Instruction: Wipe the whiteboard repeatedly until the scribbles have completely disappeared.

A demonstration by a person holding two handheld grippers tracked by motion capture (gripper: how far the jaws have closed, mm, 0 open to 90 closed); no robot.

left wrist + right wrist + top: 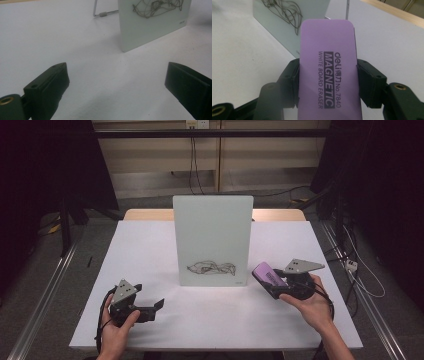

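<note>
A small whiteboard (212,237) stands upright in the middle of the white table (150,250), with a dark scribble (211,268) low on its face. My right gripper (274,285) is shut on a purple magnetic whiteboard eraser (267,274), held just right of the board's lower corner. In the right gripper view the eraser (328,62) sits clamped between the two black pads, its printed label facing the camera, with the board (287,22) behind it. My left gripper (157,306) rests open at the front left; its jaws stand wide apart and nothing is between them (116,82).
The board (152,25) leans on a thin wire stand (100,13) behind it. A wooden strip (150,214) runs along the table's far edge. Cables trail on the floor to the right (360,270).
</note>
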